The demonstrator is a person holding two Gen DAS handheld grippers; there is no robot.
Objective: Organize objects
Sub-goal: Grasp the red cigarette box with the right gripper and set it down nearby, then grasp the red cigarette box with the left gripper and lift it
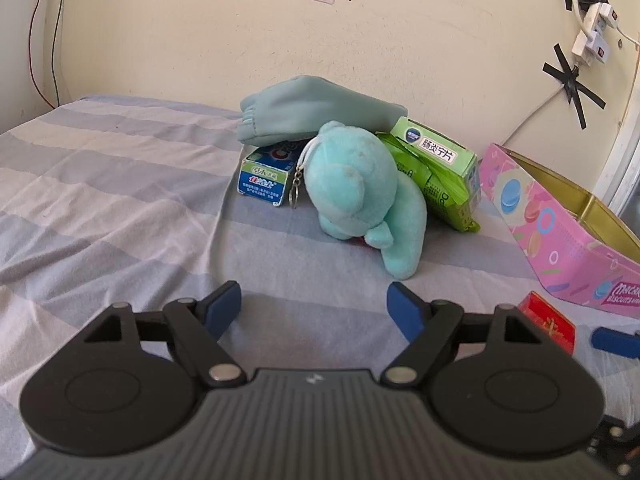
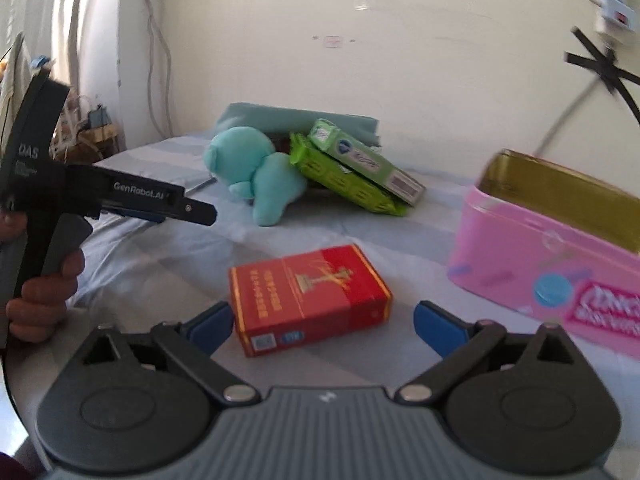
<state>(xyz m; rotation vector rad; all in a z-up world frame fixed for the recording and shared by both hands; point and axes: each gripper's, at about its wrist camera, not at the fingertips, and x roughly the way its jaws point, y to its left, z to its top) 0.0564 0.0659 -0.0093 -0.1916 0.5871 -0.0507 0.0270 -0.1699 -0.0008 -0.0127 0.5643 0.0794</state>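
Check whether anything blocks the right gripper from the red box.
Nothing visible does. The open right gripper faces the red rectangular cardboard box lying on the striped bedsheet, with no object between its blue fingertips and the box.

On the striped bed (image 1: 100, 168), the teal plush bear (image 1: 360, 184) lies before the folded teal cloth (image 1: 316, 108); the pink biscuit tin (image 2: 552, 264) stands right of the red rectangular carton (image 2: 308, 296).

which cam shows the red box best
The right wrist view. The red rectangular cardboard box lies whole on the striped sheet just ahead of the open right gripper, with its top print and barcode end visible. In the left wrist view only one corner shows, behind the left gripper's own linkage.
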